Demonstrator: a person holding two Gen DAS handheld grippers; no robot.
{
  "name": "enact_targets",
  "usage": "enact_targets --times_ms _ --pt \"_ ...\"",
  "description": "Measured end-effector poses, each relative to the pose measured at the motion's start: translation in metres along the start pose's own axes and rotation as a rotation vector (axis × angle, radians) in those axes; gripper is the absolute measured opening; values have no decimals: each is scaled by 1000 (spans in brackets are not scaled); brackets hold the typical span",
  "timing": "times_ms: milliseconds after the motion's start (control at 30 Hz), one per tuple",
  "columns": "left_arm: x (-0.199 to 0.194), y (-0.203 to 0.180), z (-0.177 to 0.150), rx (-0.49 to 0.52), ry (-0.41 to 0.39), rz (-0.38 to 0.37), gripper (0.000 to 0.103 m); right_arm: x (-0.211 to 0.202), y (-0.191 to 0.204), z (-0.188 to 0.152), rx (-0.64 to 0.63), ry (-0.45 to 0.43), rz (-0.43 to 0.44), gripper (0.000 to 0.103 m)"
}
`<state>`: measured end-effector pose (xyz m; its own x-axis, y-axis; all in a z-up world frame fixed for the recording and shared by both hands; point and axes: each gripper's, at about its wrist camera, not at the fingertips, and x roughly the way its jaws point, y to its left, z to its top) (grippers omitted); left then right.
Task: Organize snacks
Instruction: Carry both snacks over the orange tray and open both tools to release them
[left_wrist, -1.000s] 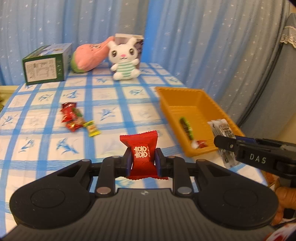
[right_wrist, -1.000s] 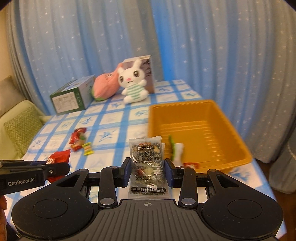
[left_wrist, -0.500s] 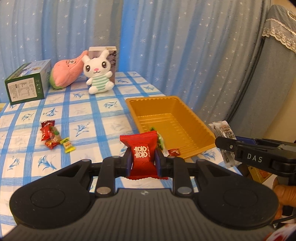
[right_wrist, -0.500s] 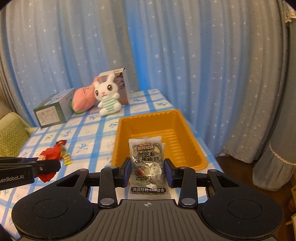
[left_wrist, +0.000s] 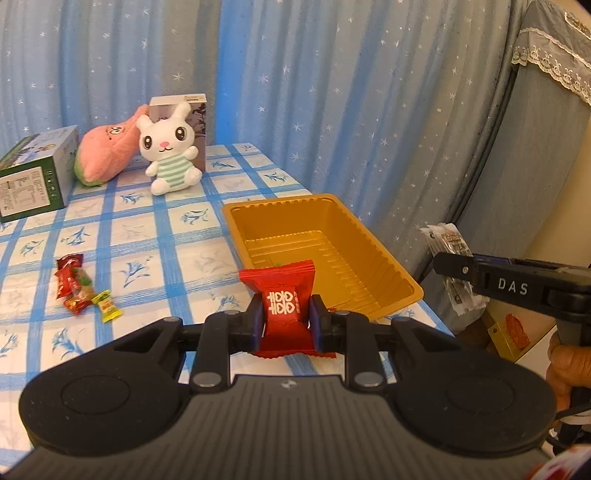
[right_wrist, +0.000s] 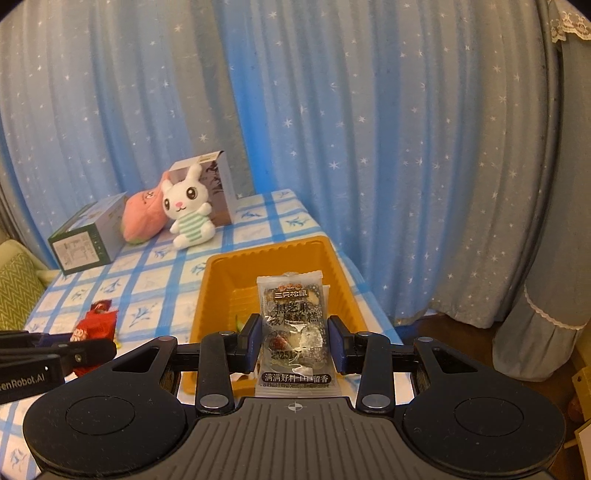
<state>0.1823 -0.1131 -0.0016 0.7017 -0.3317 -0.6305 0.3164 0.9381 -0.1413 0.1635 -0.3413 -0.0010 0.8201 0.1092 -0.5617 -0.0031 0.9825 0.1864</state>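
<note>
My left gripper is shut on a red candy packet, held above the table just in front of the near end of the orange tray. My right gripper is shut on a clear packet of dark cake, held over the near end of the tray. The right gripper also shows in the left wrist view, beyond the tray's right rim. A few small candies lie on the cloth to the left. Most of the tray's contents are hidden behind the packets.
A white bunny plush, a pink plush, a grey carton and a green box stand at the table's back. Blue curtains hang behind. The table's right edge runs close beside the tray.
Both grippers have risen and pulled back with their packets; the table and tray look farther away and lower in both views. The grips are unchanged.
</note>
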Motion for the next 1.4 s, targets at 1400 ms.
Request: enact_targets --times_ms 1400 --pt "127 12 12 -25 113 -18 35 104 -21 17 37 112 38 38"
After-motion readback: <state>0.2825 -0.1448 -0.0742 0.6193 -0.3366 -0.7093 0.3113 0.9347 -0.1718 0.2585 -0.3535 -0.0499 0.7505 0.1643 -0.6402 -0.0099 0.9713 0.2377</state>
